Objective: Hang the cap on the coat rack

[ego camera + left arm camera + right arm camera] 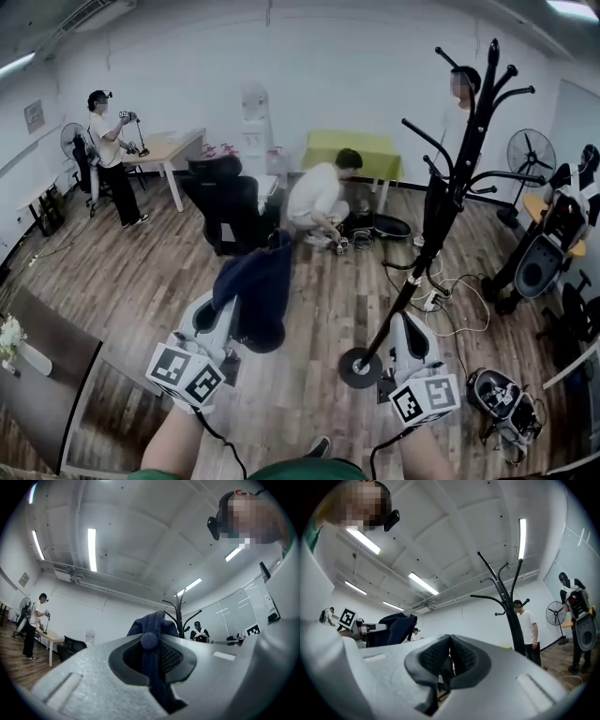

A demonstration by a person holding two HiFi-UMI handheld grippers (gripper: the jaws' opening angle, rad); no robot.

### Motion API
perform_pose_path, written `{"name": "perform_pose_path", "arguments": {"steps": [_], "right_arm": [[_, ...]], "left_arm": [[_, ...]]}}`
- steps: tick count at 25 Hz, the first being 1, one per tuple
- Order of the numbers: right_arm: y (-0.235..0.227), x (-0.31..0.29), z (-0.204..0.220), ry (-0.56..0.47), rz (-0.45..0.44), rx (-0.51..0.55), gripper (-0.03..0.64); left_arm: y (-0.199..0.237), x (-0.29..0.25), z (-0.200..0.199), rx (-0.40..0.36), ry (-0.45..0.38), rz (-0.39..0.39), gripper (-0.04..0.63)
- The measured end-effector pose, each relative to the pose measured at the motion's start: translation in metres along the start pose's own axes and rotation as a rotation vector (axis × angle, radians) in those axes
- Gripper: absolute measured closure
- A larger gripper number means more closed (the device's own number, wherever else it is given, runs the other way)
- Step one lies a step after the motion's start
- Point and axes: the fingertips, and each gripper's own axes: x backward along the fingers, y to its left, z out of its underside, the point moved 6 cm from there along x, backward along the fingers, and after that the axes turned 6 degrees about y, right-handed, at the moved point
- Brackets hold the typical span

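Wood-floor office, coat rack [452, 183] ahead. We pinch cap [256, 284] w/ left gripper [221, 311]; looks soft, light, so hold by edge. Right gripper [410, 326] pressed together, empty.

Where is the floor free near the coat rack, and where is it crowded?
Free: the floor between the cap and the rack base. Crowded: cables lie right of the rack, and a crouching person is behind it.

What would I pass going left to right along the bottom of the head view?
White flowers → left gripper → dark blue cap → coat rack base → right gripper → dark bundle on the floor.
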Motion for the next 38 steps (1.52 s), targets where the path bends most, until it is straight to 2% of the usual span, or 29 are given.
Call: {"name": "perform_pose_path", "arguments": {"steps": [9, 14, 19, 24, 28, 33, 38], "right_arm": [[-0.081, -0.043, -0.022, -0.049, 0.053, 0.012, 0.614], [-0.106, -0.051, -0.025, -0.044, 0.107, 0.029, 0.614], [-0.124, -0.07, -0.026, -0.031, 0.175, 0.049, 0.614], [-0.133, -0.089, -0.021, -0.023, 0.263, 0.099, 0.614], [-0.147, -0.101, -0.019, -0.034, 0.381, 0.103, 0.614], [-0.152, -0.141, -0.025, -0.044, 0.465, 0.135, 0.614], [-0.158, -0.162, -0.024, -0.063, 0.562, 0.171, 0.614]], "left_arm": [[0.007, -0.114, -0.028, -0.026, -0.096, 0.058, 0.572], [0.019, -0.162, -0.032, 0.01, -0.125, 0.095, 0.572], [0.043, -0.219, -0.04, 0.078, -0.166, 0.161, 0.572], [0.069, -0.285, -0.05, 0.128, -0.228, 0.256, 0.572], [0.074, -0.347, -0.064, 0.154, -0.274, 0.365, 0.572], [0.08, -0.43, -0.084, 0.157, -0.304, 0.497, 0.572], [0.074, -0.508, -0.093, 0.197, -0.329, 0.64, 0.574]]}}
